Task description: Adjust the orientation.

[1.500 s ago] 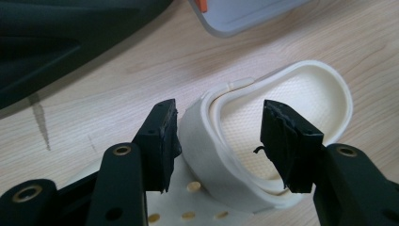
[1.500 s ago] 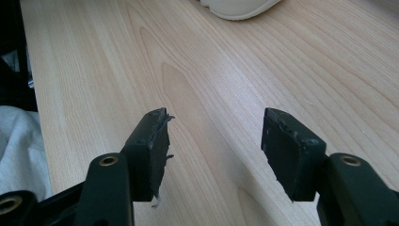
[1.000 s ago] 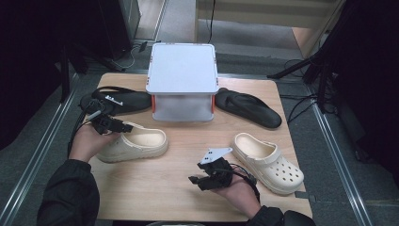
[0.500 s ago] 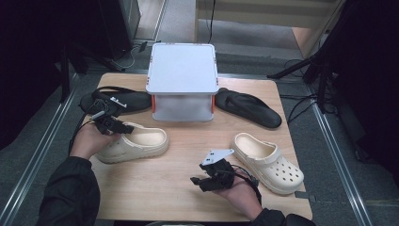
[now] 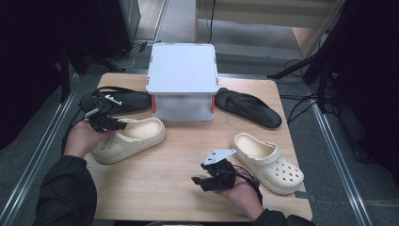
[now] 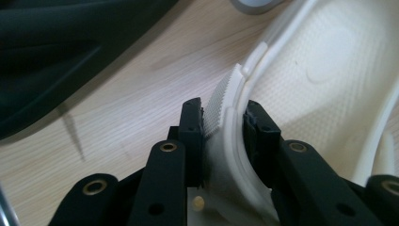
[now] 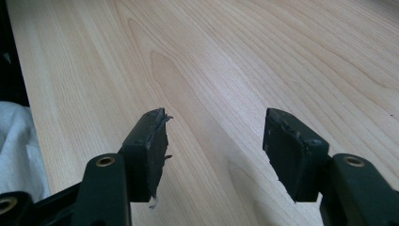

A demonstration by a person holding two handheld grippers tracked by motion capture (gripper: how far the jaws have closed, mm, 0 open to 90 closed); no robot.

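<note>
A cream clog lies at the table's left, toe toward the left front. My left gripper is at its heel end. In the left gripper view its jaws have just been closing, and the left gripper now pinches the clog's ribbed heel rim between its pads. The matching cream clog lies at the right front. Just left of it, my right gripper hovers low over the bare wood. In the right gripper view, the right gripper stands open with nothing between its jaws.
A lidded grey box stands at the back middle of the wooden table. One black flip-flop lies left of it and another lies to its right. Cables trail off the table's left side.
The left gripper has edged onto the left clog's heel rim and its jaws have closed on it. The right hand has kept still.
</note>
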